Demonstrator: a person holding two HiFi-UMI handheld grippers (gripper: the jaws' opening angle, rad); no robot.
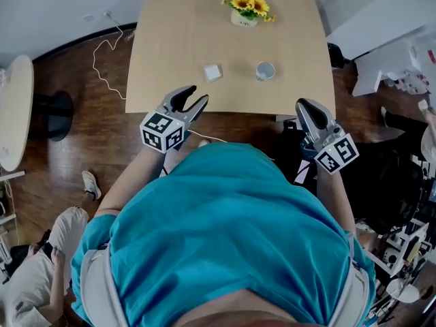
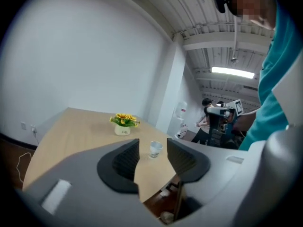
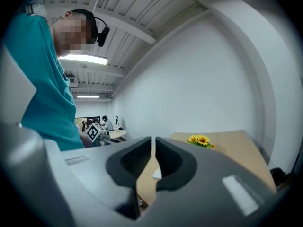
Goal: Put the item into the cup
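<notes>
The wooden surface [image 1: 170, 26] bears everything. At its near edge, the left hand-held gripper [image 1: 194, 95] is spread and empty, and the right hand-held gripper [image 1: 304, 105] is closed and empty. Farther off are a sunflower pot [image 1: 246, 11] and the cup [image 1: 265, 70]. Left of the cup, apart from it, lies seemingly a small white block [image 1: 212, 71].

A light wooden table [image 1: 177, 26] fills the twelve o'clock part of the view over dark wood floor. On it, a small white pot of sunflowers [image 1: 246, 9] stands farthest out. Nearer, a white cube [image 1: 212, 72] lies with a small white cup [image 1: 265, 71] at its three o'clock, near but apart. The left gripper [image 1: 194, 95], jaws apart, hangs over the table's near edge at the cube's seven o'clock. The right gripper [image 1: 304, 105], jaws together, is at the cup's five o'clock. A teal shirt [image 1: 225, 237] fills six o'clock. A white cable [image 1: 101, 60] trails at ten o'clock.
</notes>
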